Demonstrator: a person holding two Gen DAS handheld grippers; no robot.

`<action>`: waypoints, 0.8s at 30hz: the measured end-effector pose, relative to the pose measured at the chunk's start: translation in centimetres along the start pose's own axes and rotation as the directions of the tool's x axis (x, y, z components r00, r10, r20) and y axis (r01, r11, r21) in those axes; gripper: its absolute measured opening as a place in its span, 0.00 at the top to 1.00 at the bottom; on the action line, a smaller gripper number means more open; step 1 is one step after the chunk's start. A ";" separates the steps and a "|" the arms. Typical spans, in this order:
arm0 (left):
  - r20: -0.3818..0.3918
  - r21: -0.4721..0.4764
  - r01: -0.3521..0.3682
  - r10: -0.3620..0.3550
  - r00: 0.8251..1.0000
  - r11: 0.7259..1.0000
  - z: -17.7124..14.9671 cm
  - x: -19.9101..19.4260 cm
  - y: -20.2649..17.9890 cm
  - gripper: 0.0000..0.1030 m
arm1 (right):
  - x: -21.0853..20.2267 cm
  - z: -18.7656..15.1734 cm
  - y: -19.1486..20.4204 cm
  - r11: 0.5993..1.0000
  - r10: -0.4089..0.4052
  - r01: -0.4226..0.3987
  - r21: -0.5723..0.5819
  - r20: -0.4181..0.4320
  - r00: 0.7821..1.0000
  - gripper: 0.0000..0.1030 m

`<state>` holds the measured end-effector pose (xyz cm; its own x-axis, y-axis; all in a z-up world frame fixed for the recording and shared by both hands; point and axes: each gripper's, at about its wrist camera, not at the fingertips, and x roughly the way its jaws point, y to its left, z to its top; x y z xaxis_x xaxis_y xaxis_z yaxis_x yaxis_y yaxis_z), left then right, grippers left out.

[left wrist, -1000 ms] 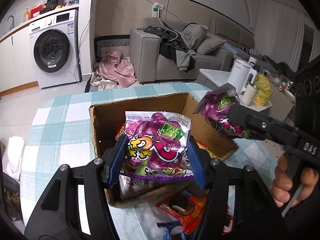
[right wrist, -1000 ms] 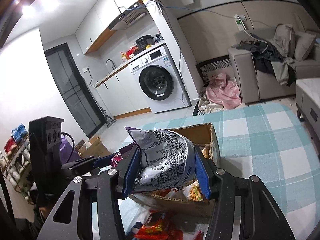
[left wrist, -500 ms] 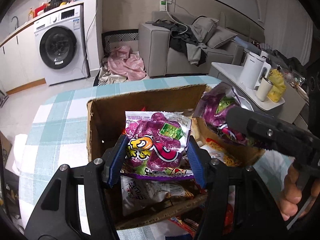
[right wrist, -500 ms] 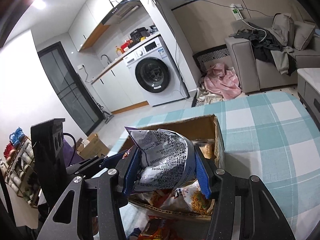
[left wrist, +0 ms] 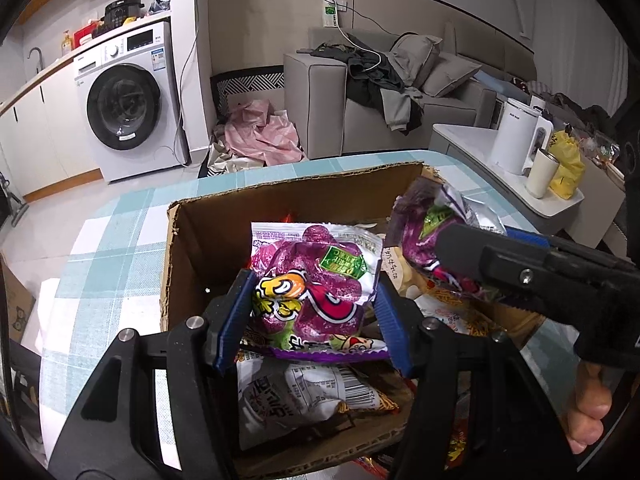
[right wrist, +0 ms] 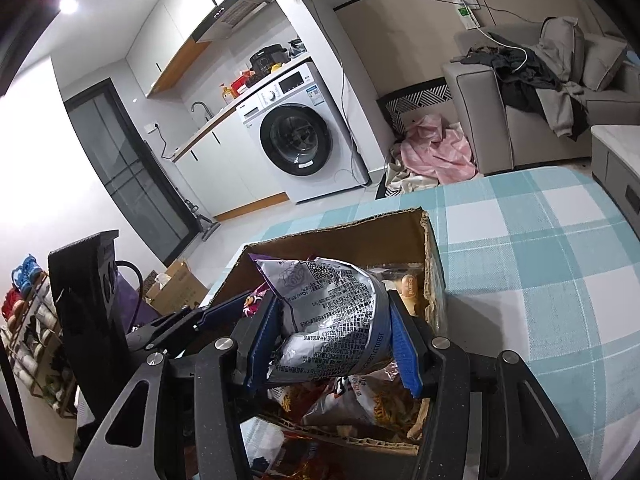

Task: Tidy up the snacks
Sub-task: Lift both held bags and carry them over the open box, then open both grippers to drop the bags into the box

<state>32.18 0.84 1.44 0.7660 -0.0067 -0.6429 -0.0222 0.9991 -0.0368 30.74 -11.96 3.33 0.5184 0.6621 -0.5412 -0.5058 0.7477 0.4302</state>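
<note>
Purple snack bag [left wrist: 310, 292]: clamped in left tongs [left wrist: 312, 316], above cardboard box [left wrist: 280, 200]
Silver-backed bag [right wrist: 332, 320]: clamped in right tongs [right wrist: 334, 344]
Box: packets inside

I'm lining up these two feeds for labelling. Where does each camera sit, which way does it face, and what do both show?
Left wrist: sits on the left claw, looking forward and down into the brown cardboard box; its blue pads grip a purple snack bag; the right claw and a hand show at right.
Right wrist: sits on the right claw, facing the same box; it grips a silver-backed purple snack bag; the left claw shows at left.
Shared: box, checked tablecloth, white washing machine, grey sofa.
</note>
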 end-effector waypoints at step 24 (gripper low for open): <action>0.022 -0.010 0.019 -0.019 1.000 1.000 -1.7 -7.2 -0.6 0.11 | -4.7 -0.9 1.8 0.997 0.013 -0.010 -0.071 0.041 0.999 0.00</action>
<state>25.58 0.23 4.81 0.7803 -0.0247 -0.6249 -0.0141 0.9983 -0.0570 26.76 -13.79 6.06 0.5397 0.6733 -0.5054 -0.5588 0.7355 0.3830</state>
